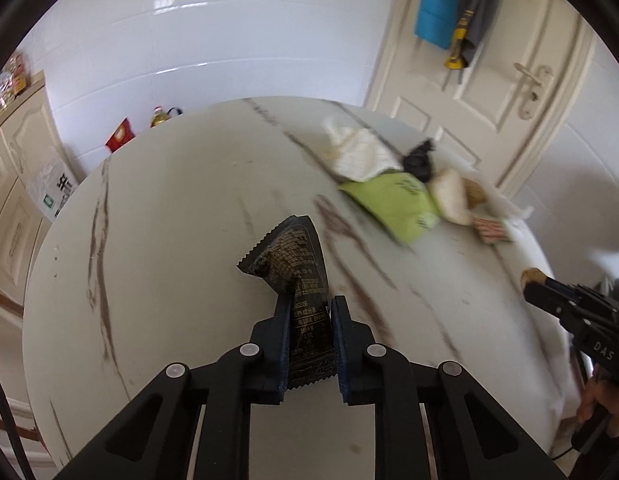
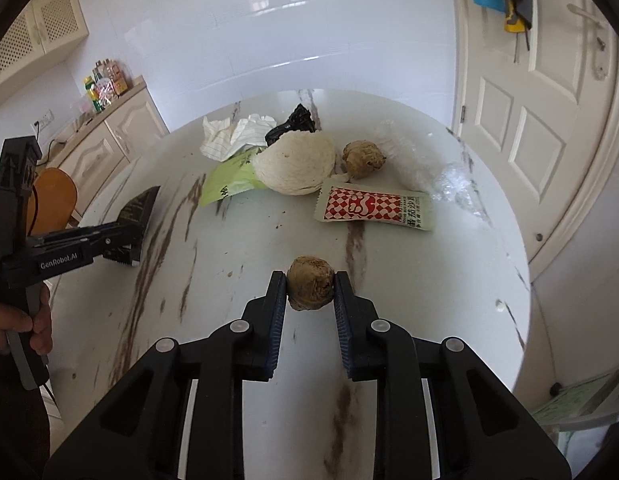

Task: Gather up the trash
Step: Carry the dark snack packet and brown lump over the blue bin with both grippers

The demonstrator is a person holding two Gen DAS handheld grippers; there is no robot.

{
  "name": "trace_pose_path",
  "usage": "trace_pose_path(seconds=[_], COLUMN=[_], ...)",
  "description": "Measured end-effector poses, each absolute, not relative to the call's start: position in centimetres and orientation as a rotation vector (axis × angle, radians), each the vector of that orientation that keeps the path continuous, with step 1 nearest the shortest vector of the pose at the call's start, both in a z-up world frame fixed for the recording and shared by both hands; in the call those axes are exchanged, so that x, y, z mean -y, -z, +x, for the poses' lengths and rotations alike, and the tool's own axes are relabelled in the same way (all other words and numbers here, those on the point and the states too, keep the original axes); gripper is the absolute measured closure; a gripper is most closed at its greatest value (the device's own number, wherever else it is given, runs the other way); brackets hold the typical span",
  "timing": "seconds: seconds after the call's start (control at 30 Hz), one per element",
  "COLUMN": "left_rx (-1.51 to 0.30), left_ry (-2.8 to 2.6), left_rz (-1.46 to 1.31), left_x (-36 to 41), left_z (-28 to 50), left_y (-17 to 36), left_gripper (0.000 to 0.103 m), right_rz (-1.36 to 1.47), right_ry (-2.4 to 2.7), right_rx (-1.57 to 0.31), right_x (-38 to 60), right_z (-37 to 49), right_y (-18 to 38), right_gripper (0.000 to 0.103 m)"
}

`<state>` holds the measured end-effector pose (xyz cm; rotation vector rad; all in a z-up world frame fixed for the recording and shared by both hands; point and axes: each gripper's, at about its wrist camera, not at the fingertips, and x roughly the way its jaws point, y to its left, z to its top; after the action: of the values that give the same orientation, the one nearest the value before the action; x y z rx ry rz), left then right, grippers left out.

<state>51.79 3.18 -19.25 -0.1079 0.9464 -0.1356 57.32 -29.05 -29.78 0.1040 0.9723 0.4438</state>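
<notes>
Black foil wrapper (image 1: 299, 280): left wrist view, pinched near its lower end in left hand-held gripper (image 1: 311, 312), jaws nearly closed on it; upper part crumpled, standing free above marble-look worktop (image 1: 169, 208). Grip low on the wrapper, presumably to carry it off as trash. Further back on worktop, blurred: lined paper (image 1: 361, 152), green packet (image 1: 397, 204), small black scrap (image 1: 419, 158). Right hand-held gripper (image 1: 529, 282) at right edge, brown lump at its tip.

Brown lump (image 2: 310, 282): right wrist view, clamped between pads of right hand-held gripper (image 2: 310, 286), jaws narrowed to its width; whether lifted clear of worktop cannot be told. Remaining trash grouped at far side, well apart from both grippers: red-checked sachet (image 2: 373, 208), second brown lump (image 2: 361, 159), pale round husk (image 2: 295, 164), green packet, lined paper, clear film (image 2: 429, 164). Left hand-held gripper at left, wrapper in jaws. No bin in either view; drop-off place unknown.
</notes>
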Motion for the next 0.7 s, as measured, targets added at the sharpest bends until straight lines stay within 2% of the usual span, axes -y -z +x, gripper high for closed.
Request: trace_pose_path(seconds=[0.4, 0.7], left_rx=[-0.870, -0.899], left_ry=[0.323, 0.552], left_rz=[-0.018, 0.099], left_x=[7.6, 22.6], left_z=[46.8, 45.8], left_y=[14.7, 15.6], left_gripper=[0.090, 0.090], right_rz=[0.188, 0.267], right_ry=[-0.411, -0.272], right_rx=[-0.870, -0.827], right_x=[35.5, 45.0], right_z=[51.1, 45.9], right_y=[26.3, 26.2], right_gripper=[0.081, 0.081])
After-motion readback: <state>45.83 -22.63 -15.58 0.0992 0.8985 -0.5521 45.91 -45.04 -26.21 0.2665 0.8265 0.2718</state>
